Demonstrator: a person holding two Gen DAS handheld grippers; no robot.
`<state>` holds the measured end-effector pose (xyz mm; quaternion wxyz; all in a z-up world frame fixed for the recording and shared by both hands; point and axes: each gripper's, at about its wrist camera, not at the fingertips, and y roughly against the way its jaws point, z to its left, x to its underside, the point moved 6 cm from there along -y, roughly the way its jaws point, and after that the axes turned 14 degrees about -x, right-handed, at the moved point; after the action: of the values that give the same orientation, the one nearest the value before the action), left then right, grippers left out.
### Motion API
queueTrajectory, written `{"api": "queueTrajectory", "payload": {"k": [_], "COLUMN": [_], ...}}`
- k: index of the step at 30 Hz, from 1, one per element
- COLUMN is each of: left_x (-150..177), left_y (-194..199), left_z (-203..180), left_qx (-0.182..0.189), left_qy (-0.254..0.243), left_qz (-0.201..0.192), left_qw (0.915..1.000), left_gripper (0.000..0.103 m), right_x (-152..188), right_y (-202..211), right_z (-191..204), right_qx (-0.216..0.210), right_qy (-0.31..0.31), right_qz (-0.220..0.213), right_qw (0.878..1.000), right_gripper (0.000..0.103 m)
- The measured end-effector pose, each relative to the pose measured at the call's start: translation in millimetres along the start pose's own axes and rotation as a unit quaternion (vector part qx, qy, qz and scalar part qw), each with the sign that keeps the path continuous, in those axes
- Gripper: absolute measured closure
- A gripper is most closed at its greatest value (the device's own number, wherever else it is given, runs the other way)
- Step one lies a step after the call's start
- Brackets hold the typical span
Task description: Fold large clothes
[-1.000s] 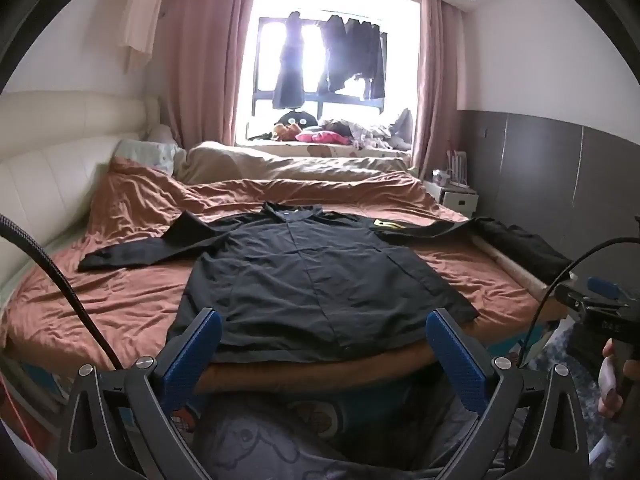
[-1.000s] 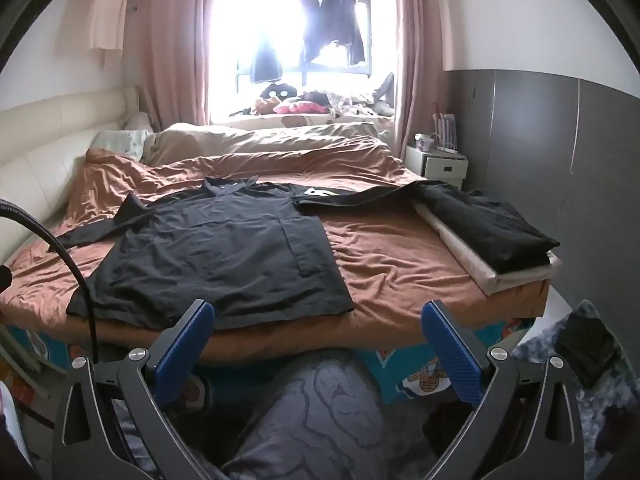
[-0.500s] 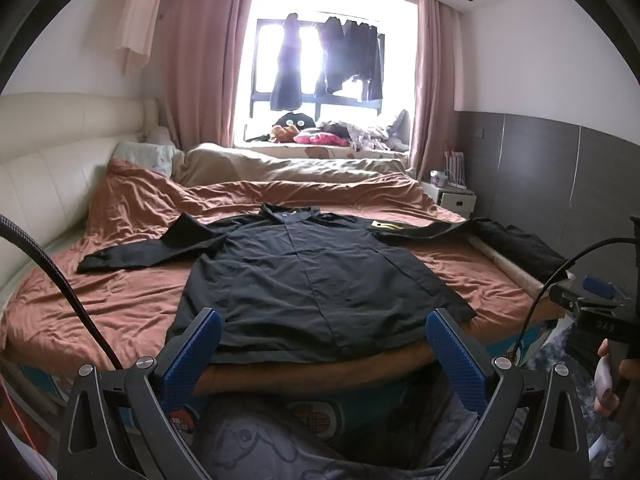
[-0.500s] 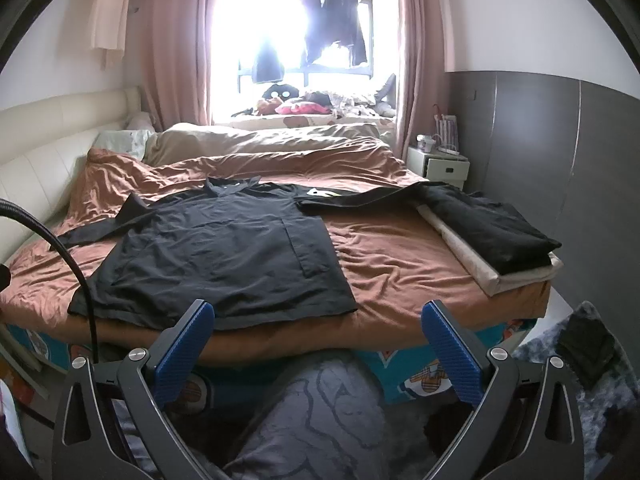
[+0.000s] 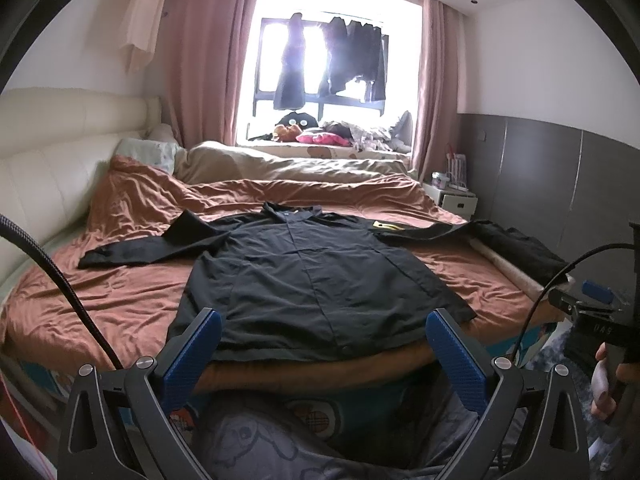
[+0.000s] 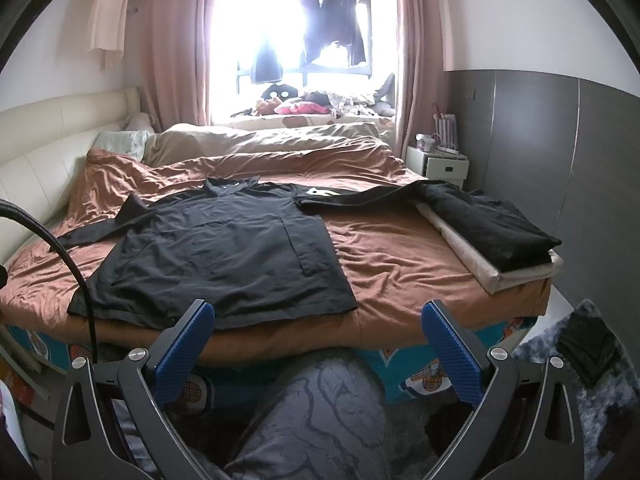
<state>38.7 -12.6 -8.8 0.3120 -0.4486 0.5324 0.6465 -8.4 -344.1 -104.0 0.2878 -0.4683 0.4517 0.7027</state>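
Observation:
A large black long-sleeved shirt (image 5: 312, 276) lies flat, front up, on the brown bed (image 5: 120, 308), sleeves spread to both sides, hem at the near edge. It also shows in the right wrist view (image 6: 224, 256), left of centre. My left gripper (image 5: 322, 330) is open and empty, held just before the bed's near edge, in front of the hem. My right gripper (image 6: 318, 322) is open and empty, in front of the shirt's right hem corner. The right gripper's body and the hand holding it show at the right edge of the left wrist view (image 5: 596, 320).
A folded black garment (image 6: 496, 224) lies on a pale pad (image 6: 492, 272) along the bed's right edge. Rumpled bedding (image 6: 264, 140) is at the far side. A white nightstand (image 6: 438, 166) stands by the grey wall. My patterned trouser leg (image 6: 320, 412) is below the grippers.
Both grippers have shifted only slightly; the views are nearly the same. The shirt has not moved.

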Motion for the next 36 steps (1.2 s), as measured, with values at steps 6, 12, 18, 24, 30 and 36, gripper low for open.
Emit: {"api": "queueTrajectory", "payload": {"k": [6,12,18,24,30,36], "left_x": [-3.7,3.0,4.3,6.8,4.5,4.5], "left_y": [7.0,-4.0,-2.9,-3.8,-2.7,-2.7], "left_z": [-5.4,8.7,11.9,10.5,10.0,10.5], "left_qx": [-0.008,-0.011,-0.009,-0.006,-0.011,-0.011], "left_qy": [0.004,0.013,0.014,0.012,0.014,0.013], "left_qz": [-0.002,-0.001,-0.002,-0.003,-0.003,-0.003], "left_qw": [1.0000,0.9999,0.9999,0.9999,0.9998,0.9999], "left_gripper": [0.000,0.000,0.000,0.000,0.000,0.000], "right_x": [2.0,2.6,2.3,3.6,3.9,4.2], "right_y": [1.3,4.0,3.8,3.9,3.0,3.0], "right_z": [-1.7,-2.5,-2.0,-3.4,-3.4,-3.5], "right_qx": [-0.001,0.001,0.004,0.004,0.004,0.004], "right_qy": [-0.003,-0.004,-0.005,-0.006,-0.006,-0.005], "right_qz": [-0.003,-0.005,-0.008,-0.009,-0.008,-0.008], "right_qw": [1.000,1.000,1.000,1.000,1.000,1.000], "right_gripper": [0.000,0.000,0.000,0.000,0.000,0.000]}}
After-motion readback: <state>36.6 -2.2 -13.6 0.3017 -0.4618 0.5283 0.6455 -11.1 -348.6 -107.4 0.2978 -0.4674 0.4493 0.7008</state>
